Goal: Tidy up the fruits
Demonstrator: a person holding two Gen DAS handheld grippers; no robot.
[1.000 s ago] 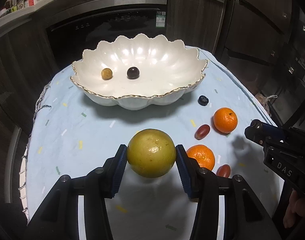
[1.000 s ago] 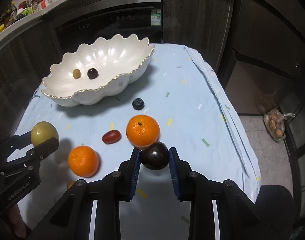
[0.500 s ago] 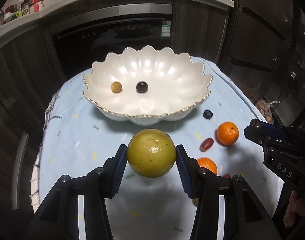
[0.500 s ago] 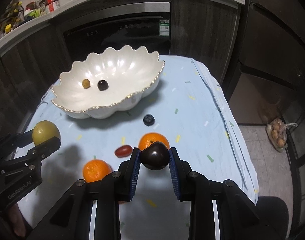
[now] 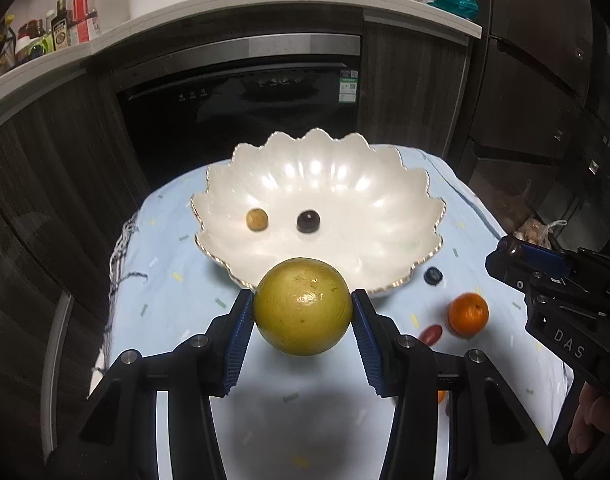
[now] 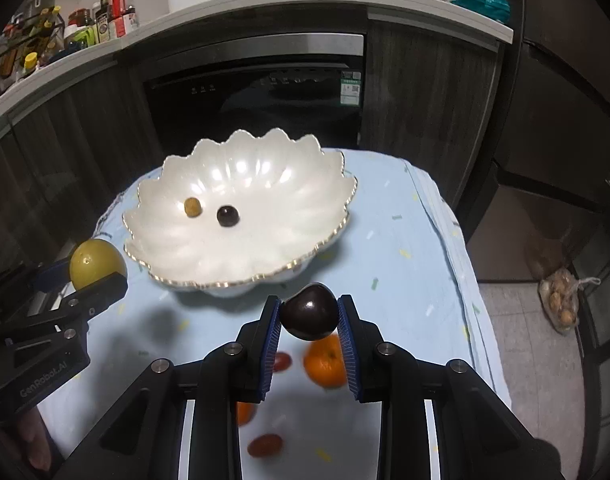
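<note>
My left gripper is shut on a round yellow-green fruit, held in the air just in front of the white scalloped bowl. My right gripper is shut on a dark plum, also off the table, in front of the bowl. Inside the bowl lie a small tan fruit and a small dark one. On the blue cloth lie an orange, a red grape and a blueberry. Under the right gripper show an orange, part of a second orange and two red grapes.
The small table under the pale blue cloth stands before a dark oven and cabinets. A counter above carries bottles and a white pot. A bag lies on the floor at the right. The table drops off at left and right.
Both grippers have risen with their fruits and tilted up, so the bowl and the loose fruit look smaller and lower and the counter has come into view. Neither grip has altered.
</note>
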